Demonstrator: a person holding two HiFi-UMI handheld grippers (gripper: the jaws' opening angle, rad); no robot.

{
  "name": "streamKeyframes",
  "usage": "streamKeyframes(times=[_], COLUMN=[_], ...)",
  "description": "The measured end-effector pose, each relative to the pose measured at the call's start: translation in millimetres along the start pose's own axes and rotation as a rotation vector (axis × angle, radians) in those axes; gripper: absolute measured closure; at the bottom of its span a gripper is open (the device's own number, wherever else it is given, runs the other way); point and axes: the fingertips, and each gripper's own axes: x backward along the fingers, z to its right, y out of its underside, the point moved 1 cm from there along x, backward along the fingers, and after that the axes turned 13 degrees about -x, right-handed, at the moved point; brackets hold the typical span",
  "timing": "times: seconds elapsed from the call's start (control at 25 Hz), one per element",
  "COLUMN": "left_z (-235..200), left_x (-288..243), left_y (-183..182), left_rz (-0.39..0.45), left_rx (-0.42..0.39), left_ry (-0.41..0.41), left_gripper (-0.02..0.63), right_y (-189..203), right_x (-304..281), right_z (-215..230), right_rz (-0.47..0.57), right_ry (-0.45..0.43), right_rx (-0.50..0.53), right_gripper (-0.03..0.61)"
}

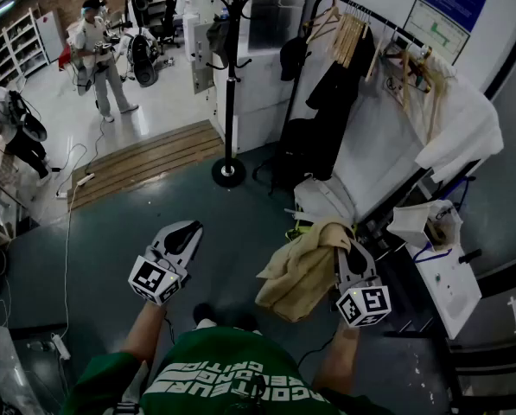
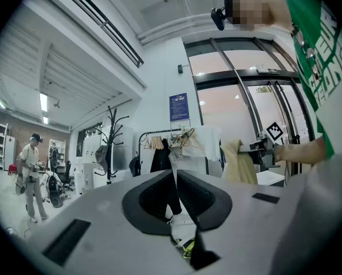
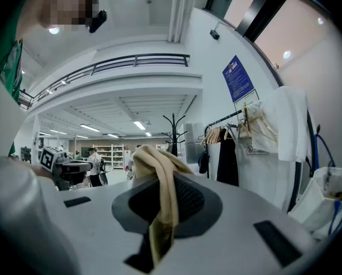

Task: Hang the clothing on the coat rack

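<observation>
A beige garment [image 1: 299, 271] hangs in folds from my right gripper [image 1: 348, 249], low at the right in the head view. In the right gripper view the cloth [image 3: 153, 159] drapes over the right gripper [image 3: 165, 183], whose jaws are shut on it. My left gripper [image 1: 186, 230] is held out to the left with nothing in it; in its own view the left gripper [image 2: 175, 176] has its pads meeting at the tips. The black coat rack [image 1: 231, 85] stands ahead on its round base [image 1: 228, 173], a dark item on one hook.
A clothes rail [image 1: 361, 11] at the right carries wooden hangers, a black garment [image 1: 327, 115] and a white one [image 1: 461, 124]. A white bag [image 1: 322, 201] lies on the floor under it. People stand far off at the back left [image 1: 98, 50].
</observation>
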Motion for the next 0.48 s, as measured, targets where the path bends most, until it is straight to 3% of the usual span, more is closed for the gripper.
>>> streamKeyframes(times=[0.48], left_z=[5.1], left_x=[-2.9], left_y=[1.6], left_rz=[-0.022], left_rx=[-0.013], left_ry=[-0.033], left_gripper=[0.581], right_y=[3.3], right_x=[-25.9], right_z=[-2.3], right_rz=[-0.018], right_ry=[-0.082], right_rx=[-0.007], right_gripper=[0.541])
